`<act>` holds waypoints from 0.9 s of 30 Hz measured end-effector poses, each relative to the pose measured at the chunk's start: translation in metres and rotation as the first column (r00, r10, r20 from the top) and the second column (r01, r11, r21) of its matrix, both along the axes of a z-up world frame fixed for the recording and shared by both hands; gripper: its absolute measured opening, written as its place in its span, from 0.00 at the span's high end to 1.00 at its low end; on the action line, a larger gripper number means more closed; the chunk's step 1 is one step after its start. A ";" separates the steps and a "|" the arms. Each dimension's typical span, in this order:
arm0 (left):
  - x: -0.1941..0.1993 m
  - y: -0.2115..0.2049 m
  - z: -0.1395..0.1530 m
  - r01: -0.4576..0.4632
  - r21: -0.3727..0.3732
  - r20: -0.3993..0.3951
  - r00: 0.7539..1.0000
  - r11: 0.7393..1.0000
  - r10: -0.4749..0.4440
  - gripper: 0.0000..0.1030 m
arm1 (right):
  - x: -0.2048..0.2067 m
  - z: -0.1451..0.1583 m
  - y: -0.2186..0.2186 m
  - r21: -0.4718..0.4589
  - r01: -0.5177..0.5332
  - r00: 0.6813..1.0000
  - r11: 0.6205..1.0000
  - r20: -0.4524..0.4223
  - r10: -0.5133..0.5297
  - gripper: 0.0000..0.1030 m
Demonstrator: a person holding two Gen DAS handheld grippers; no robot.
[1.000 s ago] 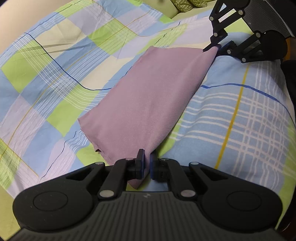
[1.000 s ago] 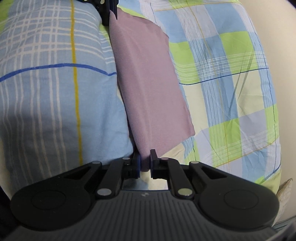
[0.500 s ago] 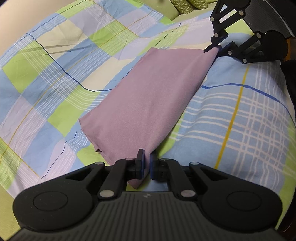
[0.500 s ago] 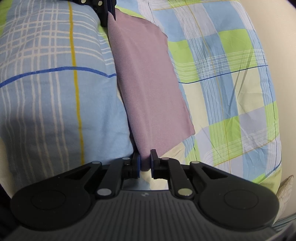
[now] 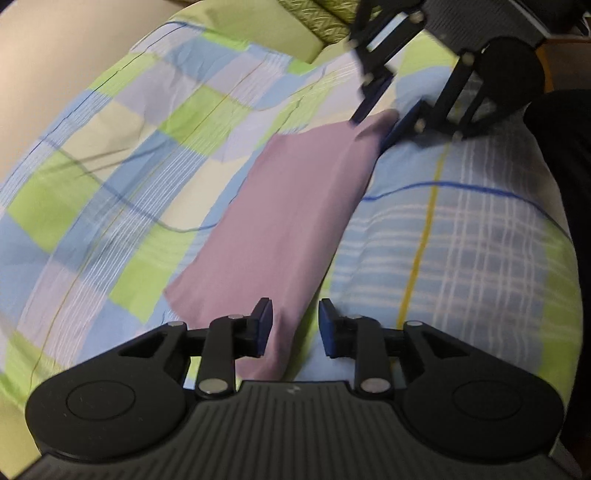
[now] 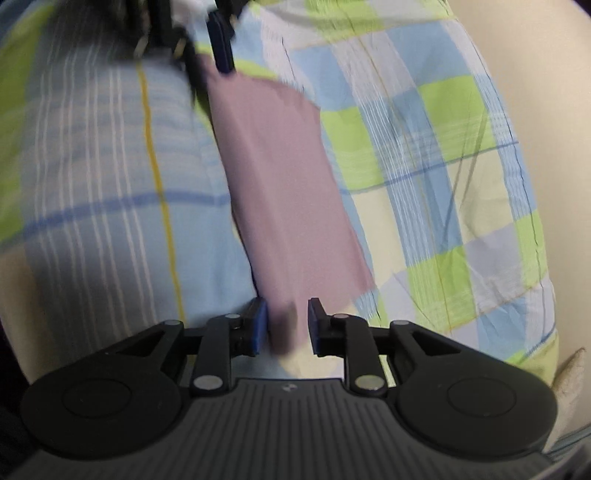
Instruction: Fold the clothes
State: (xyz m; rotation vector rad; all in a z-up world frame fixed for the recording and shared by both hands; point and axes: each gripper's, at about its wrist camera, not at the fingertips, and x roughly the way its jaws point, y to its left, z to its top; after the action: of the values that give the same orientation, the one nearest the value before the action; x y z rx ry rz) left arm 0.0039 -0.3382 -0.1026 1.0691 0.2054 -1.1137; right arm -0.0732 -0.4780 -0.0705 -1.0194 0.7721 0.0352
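Observation:
A folded mauve cloth [image 5: 288,221] lies flat on the checked bedsheet [image 5: 147,155], along the edge of a blue plaid pillow [image 5: 461,258]. My left gripper [image 5: 295,328] straddles the cloth's near corner. Its jaws are opening and the pads stand off the fabric. At the far corner my right gripper [image 5: 384,107] also has its jaws apart. In the right wrist view the cloth [image 6: 280,184] runs away from my right gripper [image 6: 284,326], whose jaws are opening with the cloth's end loose between them. The left gripper [image 6: 210,62] shows blurred at the top.
The blue plaid pillow [image 6: 103,184] bulges up beside the cloth. A green patterned cushion [image 5: 317,14] lies at the bed's far end. A person's dark clothing [image 5: 569,184] fills the right edge. A beige wall [image 6: 546,74] borders the bed.
Both grippers were shut on the cloth's corners; now their jaws stand apart and the cloth lies released. The left gripper has shifted, so its view of the bed has swung.

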 end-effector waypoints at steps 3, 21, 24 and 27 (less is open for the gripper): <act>0.005 -0.012 -0.004 0.013 0.019 -0.007 1.000 1.000 -0.013 0.68 | 0.012 -0.009 0.009 -0.017 -0.036 0.999 0.999 -0.020 0.036 0.81; 0.033 0.012 0.044 -0.024 -0.048 -0.225 0.974 0.999 0.013 0.62 | -0.006 0.021 -0.045 0.439 0.188 0.978 0.878 0.000 -0.209 0.87; 0.045 -0.004 0.058 -0.038 -0.083 -0.238 0.971 0.996 0.017 0.58 | -0.011 0.031 -0.070 0.582 0.234 0.951 0.779 0.028 -0.307 0.87; 0.056 -0.026 0.059 -0.047 -0.103 -0.231 0.973 0.994 0.022 0.58 | -0.002 0.031 -0.096 0.698 0.272 0.911 0.662 0.036 -0.412 0.87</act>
State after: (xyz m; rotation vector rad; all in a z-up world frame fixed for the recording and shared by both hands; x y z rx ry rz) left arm 0.0598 -0.3646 -0.0434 0.8374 0.3421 -1.2028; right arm -0.0750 -0.5738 -0.0399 -0.1468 0.6811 -0.1029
